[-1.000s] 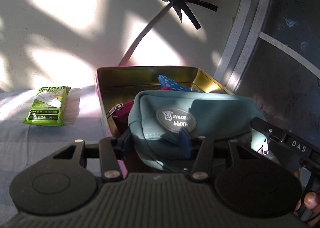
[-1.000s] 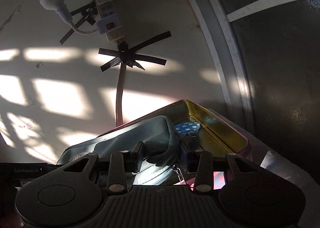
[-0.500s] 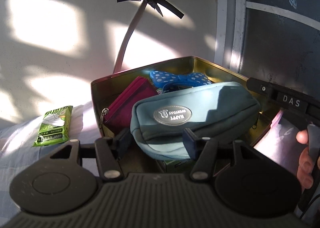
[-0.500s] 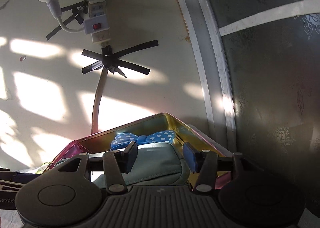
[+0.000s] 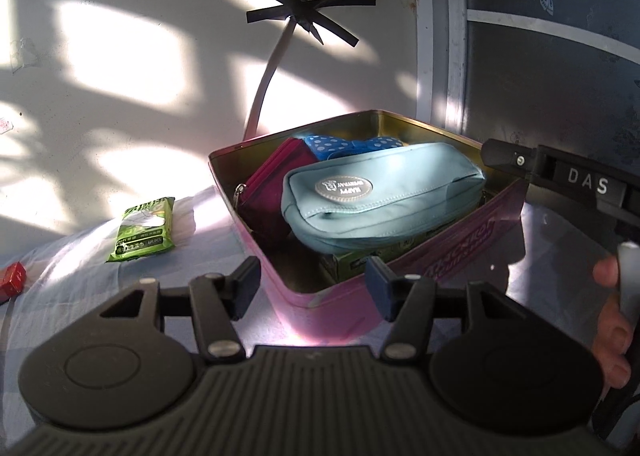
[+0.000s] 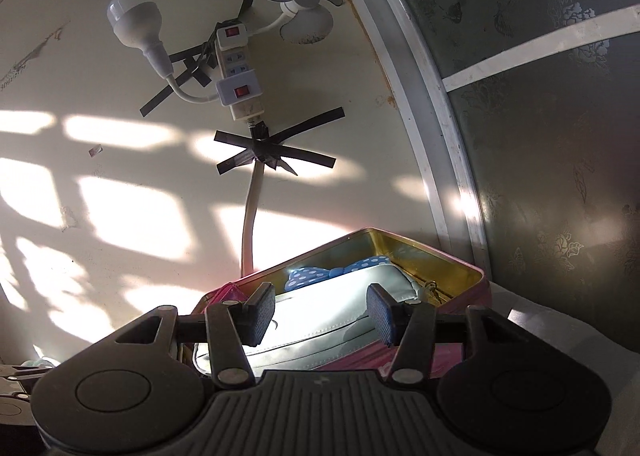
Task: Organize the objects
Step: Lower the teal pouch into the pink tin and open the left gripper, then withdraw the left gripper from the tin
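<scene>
A teal zip pouch (image 5: 384, 196) lies on top inside the pink tin with a gold inside (image 5: 460, 240). It rests over a green box, beside a magenta purse (image 5: 272, 192) and a blue dotted bow (image 5: 348, 144). My left gripper (image 5: 314, 288) hovers open just before the tin's near corner, nothing between its fingers. My right gripper (image 6: 320, 314) is open too, drawn back from the pouch (image 6: 380, 274), with the bow (image 6: 320, 276) and the tin (image 6: 472, 276) beyond. Its body marked DAS (image 5: 580, 184) and a hand (image 5: 608, 320) show in the left wrist view.
A green wipes packet (image 5: 144, 228) and a small red item (image 5: 12, 280) lie on the blue checked sheet left of the tin. On the wall behind hang a taped cable (image 5: 272, 72), a power strip (image 6: 236, 84), a bulb and a small fan. A dark patterned panel (image 6: 560, 176) stands at the right.
Both grippers let go of the teal pouch and pulled back from the tin. The pouch now rests inside it, and both pairs of fingers stand wider.
</scene>
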A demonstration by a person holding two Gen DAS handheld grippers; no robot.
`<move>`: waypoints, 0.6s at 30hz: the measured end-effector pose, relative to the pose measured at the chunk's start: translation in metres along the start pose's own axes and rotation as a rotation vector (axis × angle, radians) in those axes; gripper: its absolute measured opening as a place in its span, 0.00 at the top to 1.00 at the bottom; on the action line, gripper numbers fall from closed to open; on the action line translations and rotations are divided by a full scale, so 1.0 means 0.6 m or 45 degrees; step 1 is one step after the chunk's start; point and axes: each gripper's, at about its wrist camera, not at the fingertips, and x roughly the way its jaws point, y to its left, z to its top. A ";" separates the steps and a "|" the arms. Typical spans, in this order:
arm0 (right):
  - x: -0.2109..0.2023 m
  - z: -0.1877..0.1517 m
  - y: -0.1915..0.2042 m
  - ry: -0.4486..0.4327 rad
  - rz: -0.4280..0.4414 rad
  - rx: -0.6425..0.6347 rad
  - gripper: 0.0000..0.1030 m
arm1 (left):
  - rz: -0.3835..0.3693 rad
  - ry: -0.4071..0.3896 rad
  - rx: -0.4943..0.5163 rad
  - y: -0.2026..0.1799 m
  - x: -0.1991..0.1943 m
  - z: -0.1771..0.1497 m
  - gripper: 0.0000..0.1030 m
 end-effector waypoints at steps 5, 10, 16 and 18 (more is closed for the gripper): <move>-0.027 -0.020 0.012 0.038 -0.015 0.001 0.49 | 0.000 0.003 -0.015 0.019 -0.022 -0.024 0.40; -0.032 -0.043 0.020 0.124 -0.019 0.026 0.49 | 0.020 0.021 -0.036 0.041 -0.030 -0.049 0.40; -0.043 -0.057 0.059 0.136 0.014 -0.016 0.49 | 0.064 0.055 -0.070 0.076 -0.032 -0.076 0.39; -0.046 -0.058 0.074 0.124 0.033 -0.038 0.49 | 0.083 0.059 -0.083 0.088 -0.034 -0.084 0.39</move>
